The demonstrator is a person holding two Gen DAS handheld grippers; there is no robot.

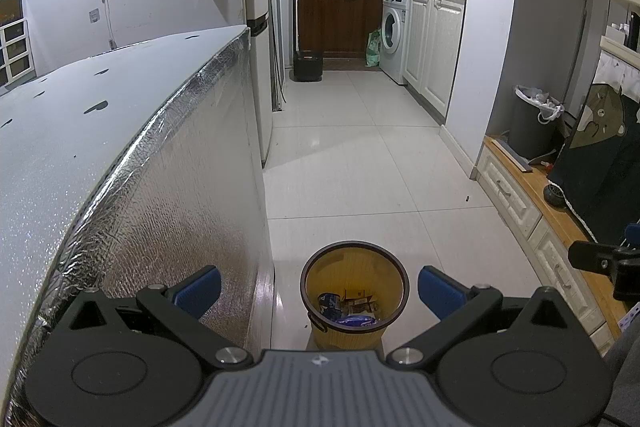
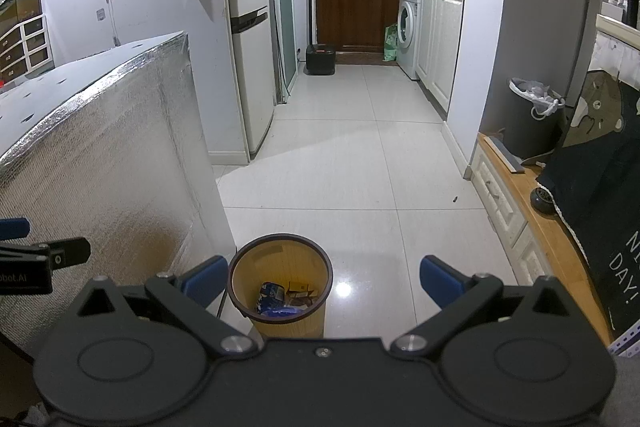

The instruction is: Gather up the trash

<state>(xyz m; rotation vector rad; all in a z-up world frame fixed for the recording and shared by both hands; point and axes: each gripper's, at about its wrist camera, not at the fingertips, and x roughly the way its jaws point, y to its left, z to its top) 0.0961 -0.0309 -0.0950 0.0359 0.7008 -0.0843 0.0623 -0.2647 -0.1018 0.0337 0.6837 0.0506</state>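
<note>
A small yellow waste bin (image 1: 354,267) with a dark rim stands on the tiled floor beside the foil-covered table. It also shows in the right wrist view (image 2: 280,259). Inside lie a blue wrapper (image 1: 332,303) and brown packets (image 1: 360,301); the right wrist view shows the wrapper (image 2: 272,297) too. My left gripper (image 1: 319,289) is open and empty, above and in front of the bin. My right gripper (image 2: 323,283) is open and empty, a little to the right of the bin. Part of the other gripper shows at each view's edge.
A foil-wrapped table (image 1: 120,131) fills the left. A fridge (image 1: 260,7) stands behind it. A low wooden cabinet (image 1: 560,211) with a grey lined bin (image 1: 534,123) and a dark cloth runs along the right. A washing machine (image 1: 394,31) and a black box (image 1: 308,65) stand at the hallway's far end.
</note>
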